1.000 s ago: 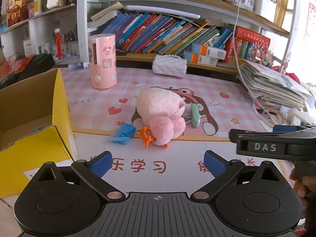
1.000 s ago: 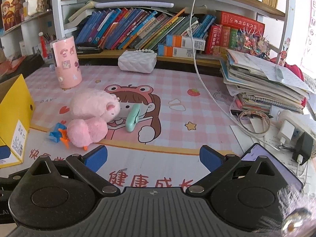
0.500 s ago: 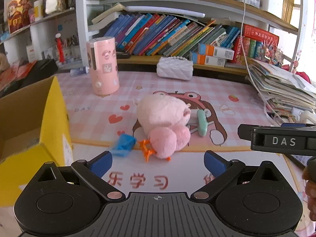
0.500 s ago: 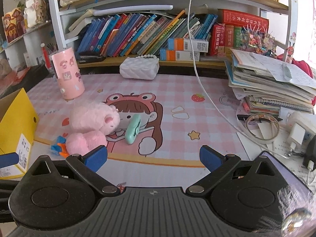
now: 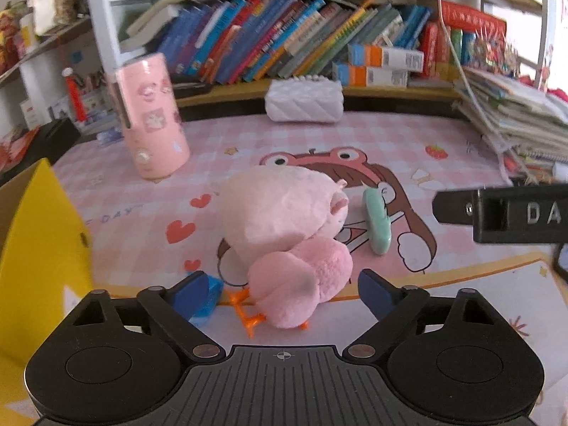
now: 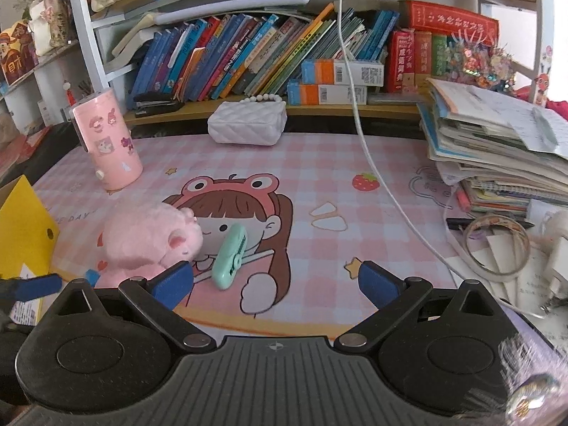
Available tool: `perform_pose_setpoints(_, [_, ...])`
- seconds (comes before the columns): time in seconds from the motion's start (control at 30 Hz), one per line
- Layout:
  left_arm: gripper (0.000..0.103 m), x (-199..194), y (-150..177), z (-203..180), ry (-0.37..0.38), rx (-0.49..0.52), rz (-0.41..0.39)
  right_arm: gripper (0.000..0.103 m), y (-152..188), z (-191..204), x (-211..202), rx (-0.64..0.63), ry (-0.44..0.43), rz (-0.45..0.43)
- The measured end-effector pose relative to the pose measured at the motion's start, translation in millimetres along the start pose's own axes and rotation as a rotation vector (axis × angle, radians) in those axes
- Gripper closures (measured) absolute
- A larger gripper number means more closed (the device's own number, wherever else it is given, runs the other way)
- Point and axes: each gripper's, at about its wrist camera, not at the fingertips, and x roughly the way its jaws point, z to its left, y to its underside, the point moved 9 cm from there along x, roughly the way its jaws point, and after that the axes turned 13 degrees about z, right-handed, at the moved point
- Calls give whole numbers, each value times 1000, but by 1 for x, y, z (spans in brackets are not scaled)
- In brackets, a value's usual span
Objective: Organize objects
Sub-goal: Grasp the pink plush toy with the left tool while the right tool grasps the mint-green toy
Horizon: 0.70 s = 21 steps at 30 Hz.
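A pink plush toy (image 5: 284,220) with orange feet lies on the pink desk mat (image 5: 408,142); it also shows in the right wrist view (image 6: 149,241). A mint green clip (image 5: 377,223) lies to its right, also seen from the right wrist (image 6: 230,259). A small blue object (image 5: 207,300) lies at the plush's left. My left gripper (image 5: 284,293) is open, its fingers on either side of the plush's near end. My right gripper (image 6: 275,278) is open and empty, just behind the green clip.
An open yellow cardboard box (image 5: 39,241) stands at the left. A pink cylindrical holder (image 5: 152,117) and a white quilted purse (image 5: 303,101) stand at the back. A stack of papers and books (image 6: 497,163), a tape ring (image 6: 497,245) and a white cable (image 6: 372,163) lie at the right.
Both grippers have moved forward over the mat. The left one has closed in on the plush toy, the right one on the green clip. Both stay open.
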Motion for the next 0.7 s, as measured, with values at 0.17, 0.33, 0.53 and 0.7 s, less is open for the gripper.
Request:
perform_pose_setpoints(0.17, [26, 22, -5, -6, 7, 30, 37, 5, -10, 2, 12, -12, -18, 14])
perform_pose_setpoints(0.33, [38, 34, -6, -9, 17, 38, 59, 5, -17, 5, 20, -28, -27, 23])
perform_pose_setpoints(0.53, [39, 25, -2, -6, 52, 16, 67, 5, -19, 9, 29, -39, -40, 43])
perform_pose_setpoints(0.7, [39, -2, 12, 8, 74, -44, 58, 5, -21, 12, 42, -53, -39, 65])
